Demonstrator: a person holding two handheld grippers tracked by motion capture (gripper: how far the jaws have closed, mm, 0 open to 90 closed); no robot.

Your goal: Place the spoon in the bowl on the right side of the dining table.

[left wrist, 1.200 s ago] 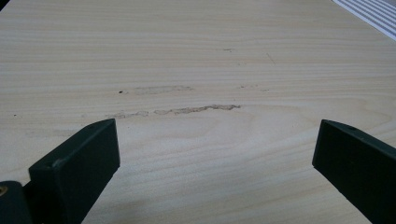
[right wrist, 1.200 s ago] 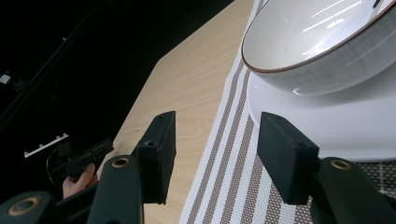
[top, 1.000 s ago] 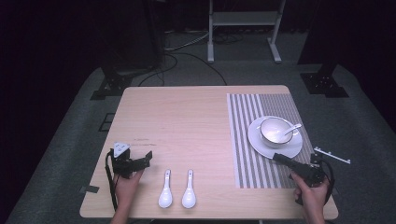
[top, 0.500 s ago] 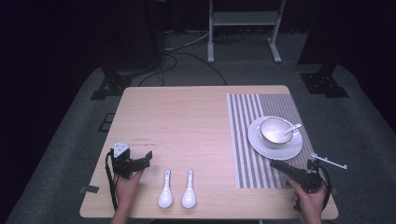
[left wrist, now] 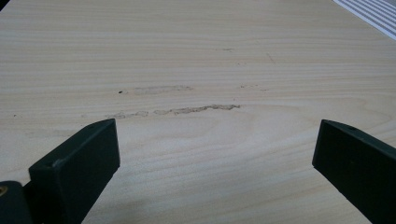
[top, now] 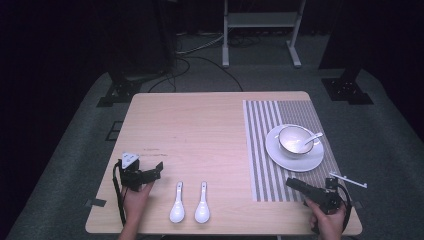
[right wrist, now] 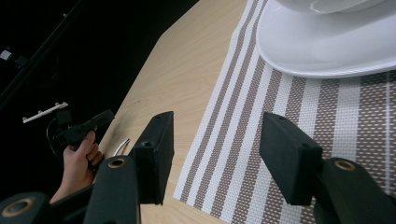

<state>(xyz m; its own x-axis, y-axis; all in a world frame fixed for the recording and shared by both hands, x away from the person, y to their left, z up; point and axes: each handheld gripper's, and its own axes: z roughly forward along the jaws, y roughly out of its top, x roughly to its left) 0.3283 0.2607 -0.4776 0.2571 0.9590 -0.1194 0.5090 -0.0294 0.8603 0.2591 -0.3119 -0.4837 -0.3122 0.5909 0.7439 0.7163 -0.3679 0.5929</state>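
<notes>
The table (top: 200, 130) is pale wood with fine grain and a few scuff marks. On its right side lies a woven mat (top: 270, 150) of brown and white stripes. A round, glossy white plate (top: 280, 155) sits on the mat, and a white bowl (top: 292, 137) with a spoon handle (top: 314, 137) leaning out stands on the plate.

2 smooth white ceramic spoons (top: 190, 202) lie side by side near the front edge, bowls toward the person, handles pointing away.

The left gripper (top: 159, 167) rests on the wood just left of the spoons, apart from them. Its jaws stand wide open with bare wood between them, holding nothing.

The right gripper (top: 290, 183) hovers over the mat's front edge, aimed toward the spoons, with the plate close behind it. In the right gripper view its blocky black jaws are spread apart and empty above the striped weave. Open table lies between it and the spoons.
</notes>
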